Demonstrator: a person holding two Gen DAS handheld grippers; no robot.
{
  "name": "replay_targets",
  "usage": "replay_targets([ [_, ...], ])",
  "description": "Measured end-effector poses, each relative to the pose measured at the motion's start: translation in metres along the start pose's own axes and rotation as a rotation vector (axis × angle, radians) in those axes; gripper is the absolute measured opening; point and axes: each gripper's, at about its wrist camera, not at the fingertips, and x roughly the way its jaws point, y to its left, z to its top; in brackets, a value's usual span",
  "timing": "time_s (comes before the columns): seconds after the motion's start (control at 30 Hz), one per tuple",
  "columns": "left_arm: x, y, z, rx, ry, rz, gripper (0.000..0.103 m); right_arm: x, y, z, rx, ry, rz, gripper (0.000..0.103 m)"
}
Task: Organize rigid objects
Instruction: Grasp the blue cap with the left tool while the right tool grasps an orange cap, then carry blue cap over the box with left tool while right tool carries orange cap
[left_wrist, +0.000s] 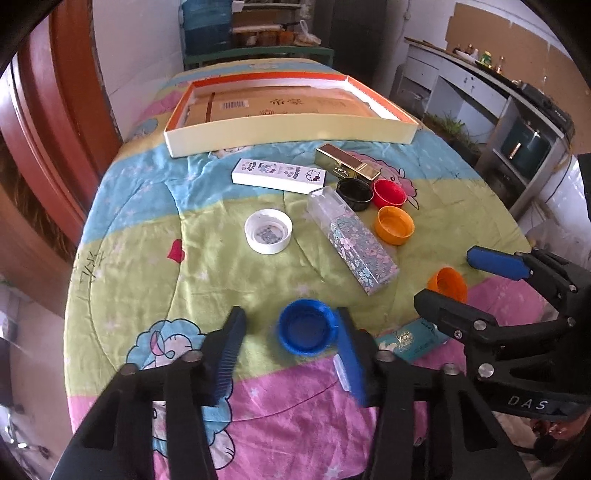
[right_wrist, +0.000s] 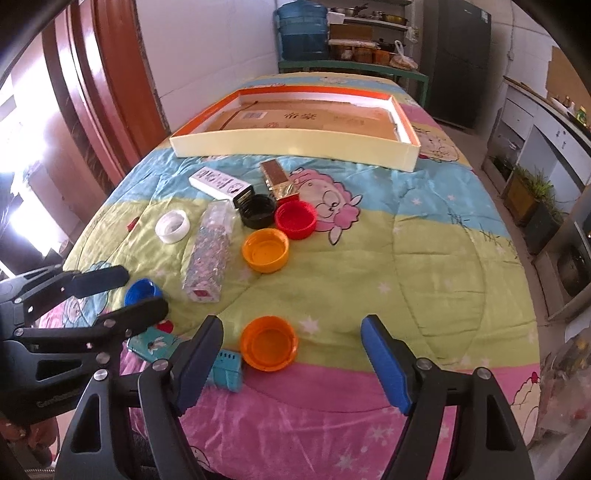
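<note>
The big shallow tray (left_wrist: 288, 133) sits at the far end, presumably where everything goes. Nearer than the tray lie boxes and loose caps. Left claw (left_wrist: 291, 343) brackets the blue cap (left_wrist: 308, 330), one pad touching, the other clear, so no grip yet. Right claw (right_wrist: 291, 349) gapes around an orange cap (right_wrist: 269, 343).

I note a lived-in home kitchen, cartoon-print quilt (right_wrist: 424, 266) spread over the table, blue water-cooler jug (right_wrist: 302, 29) beside shelves of pots (right_wrist: 369, 22), dark refrigerator (right_wrist: 458, 62), white counter (left_wrist: 454, 70) carrying bottles, red wooden door (right_wrist: 110, 88).
</note>
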Motion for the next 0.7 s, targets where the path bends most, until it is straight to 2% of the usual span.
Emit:
replay_targets([
  [0.03,0.000,0.001,0.000,-0.006,-0.002,-0.004,0.034,0.001,0.001,0.000,-0.003,0.003,0.005,0.076],
  [0.07,0.000,0.004,0.001,-0.017,-0.004,-0.008,0.030,0.001,0.002,0.000,-0.005,0.004,0.010,0.074],
  [0.17,-0.003,0.012,0.000,-0.057,-0.009,-0.042,0.030,0.002,0.003,0.000,-0.004,0.006,0.021,0.070],
  [0.43,-0.004,0.016,0.000,-0.080,-0.016,-0.062,0.030,0.000,0.004,0.000,-0.023,0.005,0.004,0.036],
  [0.5,-0.004,0.017,0.000,-0.085,-0.017,-0.067,0.030,0.000,0.003,0.000,-0.019,0.004,0.008,0.030],
  [0.7,-0.006,0.018,-0.001,-0.095,-0.029,-0.071,0.030,-0.002,-0.001,0.000,-0.004,-0.002,0.018,0.030],
])
